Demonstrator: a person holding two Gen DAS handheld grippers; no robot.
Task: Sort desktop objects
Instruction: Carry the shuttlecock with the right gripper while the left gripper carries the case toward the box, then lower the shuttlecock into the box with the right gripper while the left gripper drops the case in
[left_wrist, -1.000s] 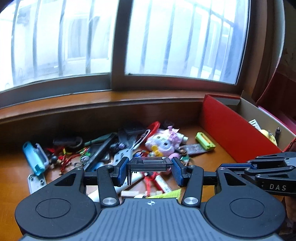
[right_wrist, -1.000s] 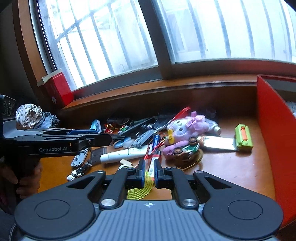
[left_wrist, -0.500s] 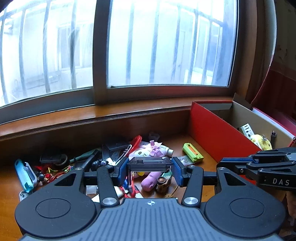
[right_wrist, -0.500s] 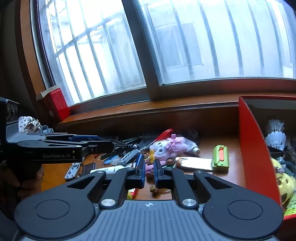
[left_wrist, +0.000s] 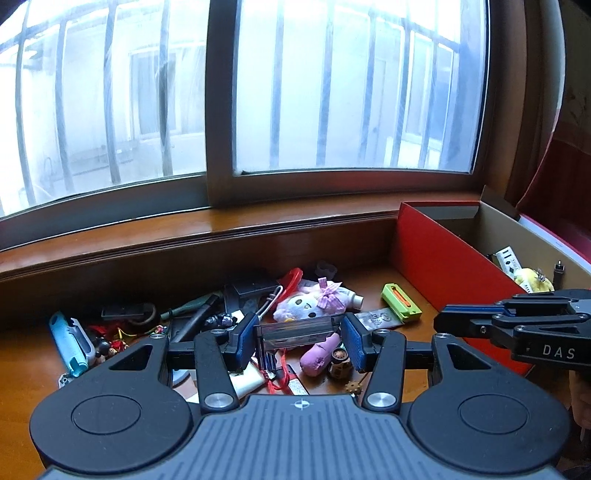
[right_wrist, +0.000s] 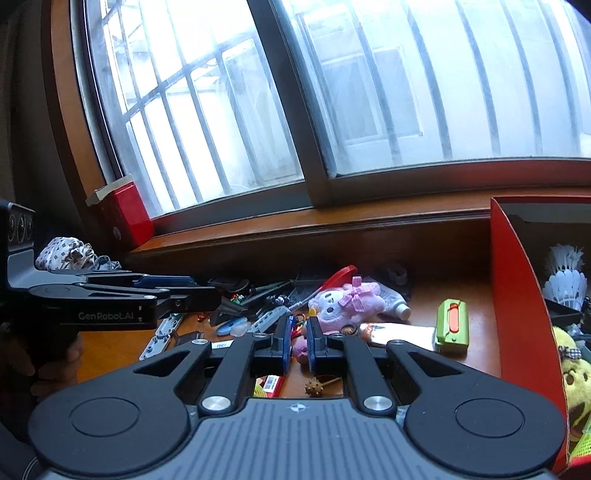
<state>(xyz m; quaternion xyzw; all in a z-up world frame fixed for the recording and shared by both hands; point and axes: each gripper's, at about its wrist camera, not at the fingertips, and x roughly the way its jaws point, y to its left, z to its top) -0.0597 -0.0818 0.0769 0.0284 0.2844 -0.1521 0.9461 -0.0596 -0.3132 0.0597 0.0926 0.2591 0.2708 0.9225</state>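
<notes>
Left gripper (left_wrist: 298, 338) is clamped across the ends of a clear plastic case (left_wrist: 295, 332), held level above the clutter, prob. so it clears the pile en route to the red box (left_wrist: 443, 254) at right. Right gripper (right_wrist: 296, 341) has its fingers nearly together w/ nothing between them, hovering over the pink plush toy (right_wrist: 343, 302) and green cutter (right_wrist: 452, 326), likely waiting its turn.
</notes>
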